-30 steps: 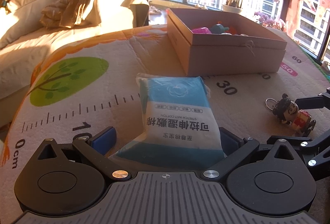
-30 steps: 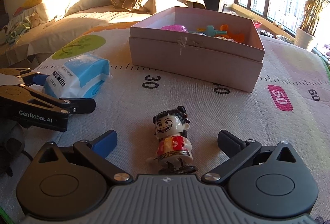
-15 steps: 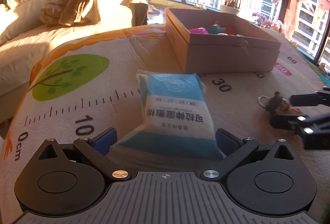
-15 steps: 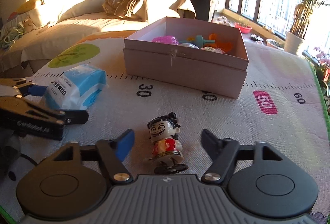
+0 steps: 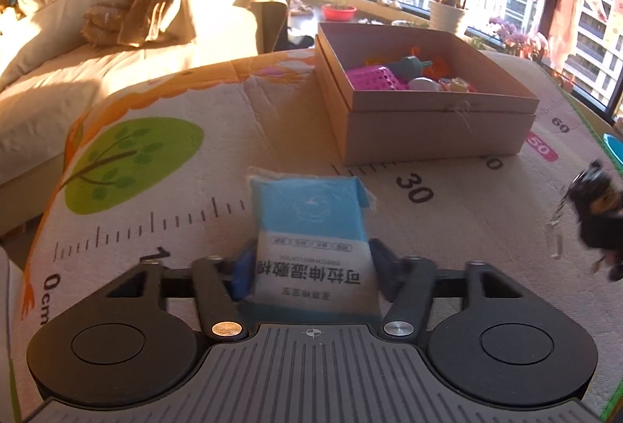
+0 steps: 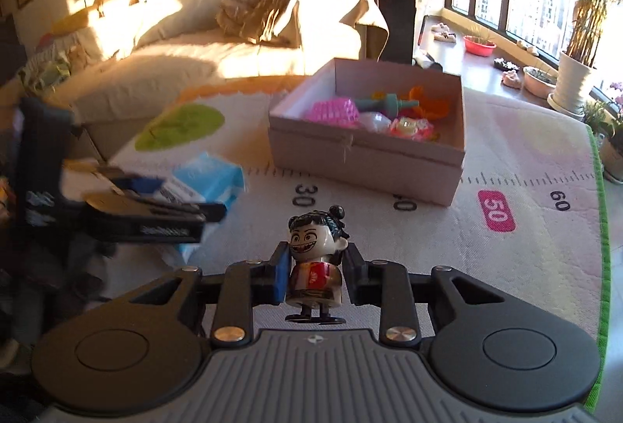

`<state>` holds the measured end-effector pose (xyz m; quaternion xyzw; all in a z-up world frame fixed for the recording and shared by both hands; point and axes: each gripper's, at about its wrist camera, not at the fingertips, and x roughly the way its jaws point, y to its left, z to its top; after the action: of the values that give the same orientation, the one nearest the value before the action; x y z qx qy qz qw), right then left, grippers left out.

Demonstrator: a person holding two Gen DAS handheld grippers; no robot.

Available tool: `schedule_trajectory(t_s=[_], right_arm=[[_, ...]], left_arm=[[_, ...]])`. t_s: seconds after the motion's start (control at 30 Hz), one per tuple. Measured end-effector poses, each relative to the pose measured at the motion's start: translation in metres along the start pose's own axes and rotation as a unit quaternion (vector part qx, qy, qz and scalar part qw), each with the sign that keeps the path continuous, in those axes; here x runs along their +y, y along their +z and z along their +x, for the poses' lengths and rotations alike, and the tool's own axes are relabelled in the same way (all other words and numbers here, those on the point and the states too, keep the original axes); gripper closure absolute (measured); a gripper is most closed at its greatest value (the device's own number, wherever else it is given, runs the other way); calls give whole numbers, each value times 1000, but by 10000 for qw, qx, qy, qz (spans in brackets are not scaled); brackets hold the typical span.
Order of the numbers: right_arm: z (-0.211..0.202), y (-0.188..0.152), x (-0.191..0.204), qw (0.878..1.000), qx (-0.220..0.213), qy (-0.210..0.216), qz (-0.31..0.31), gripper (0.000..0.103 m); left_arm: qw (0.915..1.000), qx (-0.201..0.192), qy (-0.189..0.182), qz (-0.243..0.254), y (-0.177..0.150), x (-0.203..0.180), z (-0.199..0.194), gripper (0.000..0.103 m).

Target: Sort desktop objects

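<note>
A blue and white wet wipes pack (image 5: 311, 228) sits between the pads of my left gripper (image 5: 311, 267), whose jaws are closing and press on its near end. In the right wrist view the same pack (image 6: 218, 181) shows beside the left gripper (image 6: 183, 197). My right gripper (image 6: 316, 267) is closing on a small grinning figurine (image 6: 313, 240) in a red top, held upright a little above the mat. The figurine is a dark blur (image 5: 592, 197) at the right edge of the left wrist view. An open cardboard box (image 5: 428, 127) with several toys stands beyond both.
The printed play mat (image 5: 163, 189) with a ruler scale and a green tree covers the table. The box (image 6: 362, 162) holds a pink basket (image 6: 331, 111) and other toys. A bed with a blanket lies behind on the left, and windows and potted plants on the right.
Both grippers went from wide open to closed, the left on the wipes pack and the right on the figurine. The right gripper rose with the figurine, so the box looks lower and farther.
</note>
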<state>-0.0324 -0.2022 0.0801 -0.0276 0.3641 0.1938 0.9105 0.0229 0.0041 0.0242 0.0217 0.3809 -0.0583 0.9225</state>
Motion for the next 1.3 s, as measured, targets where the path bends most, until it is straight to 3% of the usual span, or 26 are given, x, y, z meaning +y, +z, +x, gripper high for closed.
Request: schedule_trajectory(t_s=[0.13, 0.27, 0.33, 0.57, 0.67, 0.7, 0.8, 0.97, 1.03, 1.13, 1.3], right_arm=[[-32, 18, -17, 9984, -341, 254, 367, 75], [-54, 49, -41, 9933, -748, 495, 728, 75], [-59, 66, -51, 9908, -958, 507, 811, 75], [-26, 112, -79, 9896, -1224, 62, 746, 75], [-3, 121, -92, 9911, -1078, -40, 787, 75], [6, 123, -95, 9916, -1016, -69, 795, 75], [33, 125, -104, 9928, -833, -181, 843, 75], [79, 127, -117, 9926, -487, -82, 1108, 75], [100, 129, -116, 9930, -333, -39, 1128, 75], [125, 132, -107, 9941, -177, -414, 989, 69], [131, 153, -87, 9951, -383, -397, 825, 62]], left_arm=[[9986, -446, -116, 245, 8, -8, -24, 46], [9907, -1177, -268, 622, 43, -23, -53, 46], [9872, -1314, -394, 814, 64, -32, -53, 46], [9781, -1450, -744, 1292, 136, -68, 14, 46], [9804, -1405, -620, 1235, 160, -77, 57, 41], [9815, -1353, -540, 1240, 164, -79, 69, 33], [9866, -1139, -586, 1015, 157, -71, 82, 22], [9915, -958, -583, 662, 115, -48, 54, 8], [9935, -808, -617, 515, 97, -39, 43, 6], [9962, -512, -610, 348, 73, -28, 35, 3], [9983, -177, -547, -112, 41, -8, 32, 2]])
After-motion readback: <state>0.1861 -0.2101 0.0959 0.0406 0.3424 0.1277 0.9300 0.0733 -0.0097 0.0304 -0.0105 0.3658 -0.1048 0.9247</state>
